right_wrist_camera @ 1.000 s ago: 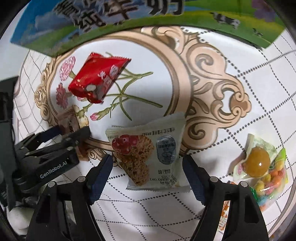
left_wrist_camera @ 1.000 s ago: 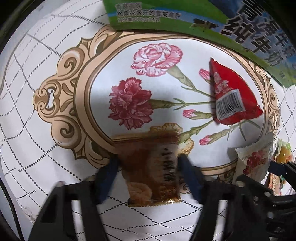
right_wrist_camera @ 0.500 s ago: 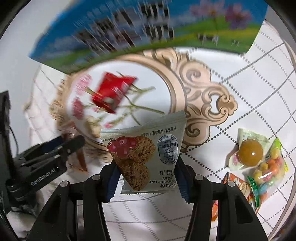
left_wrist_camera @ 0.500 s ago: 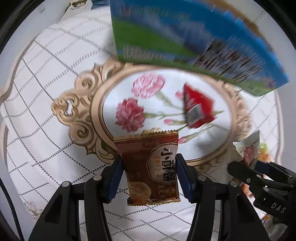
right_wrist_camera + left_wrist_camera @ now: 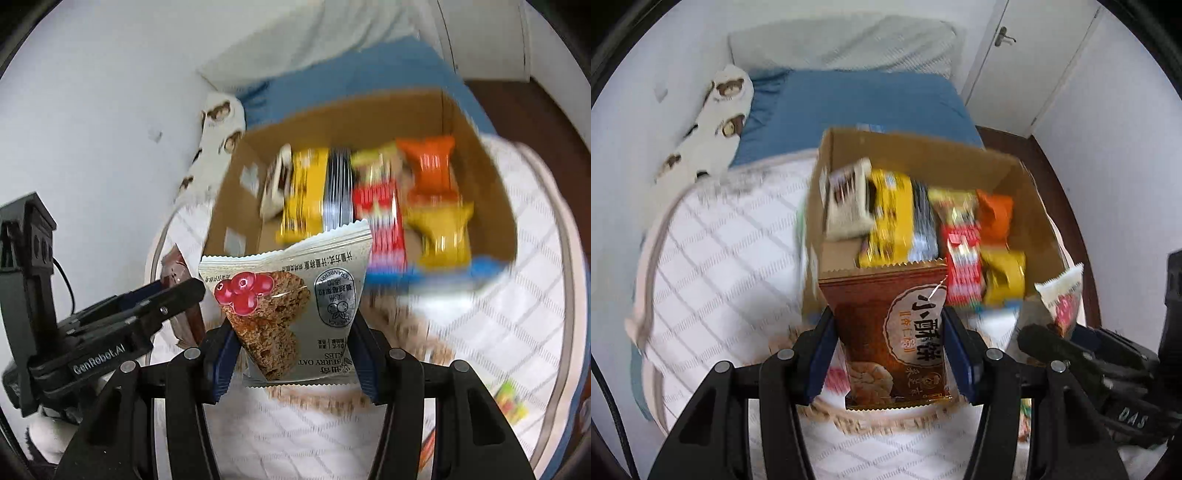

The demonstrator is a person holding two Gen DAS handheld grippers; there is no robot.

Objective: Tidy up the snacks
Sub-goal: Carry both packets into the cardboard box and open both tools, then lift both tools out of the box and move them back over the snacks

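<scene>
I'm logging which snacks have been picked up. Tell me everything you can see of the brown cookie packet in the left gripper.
The brown cookie packet is a glossy flat pouch, upright, with zigzag-cut gold-edged seals at top and bottom. Its front carries a white oval with large dark Chinese characters and a picture of pale cookies near the bottom. The left gripper holds it by its two side edges, blue pads pressing both sides, lifted clear of the white quilted cloth. It hangs in front of the open cardboard box. Nothing else visibly touches it.
</scene>
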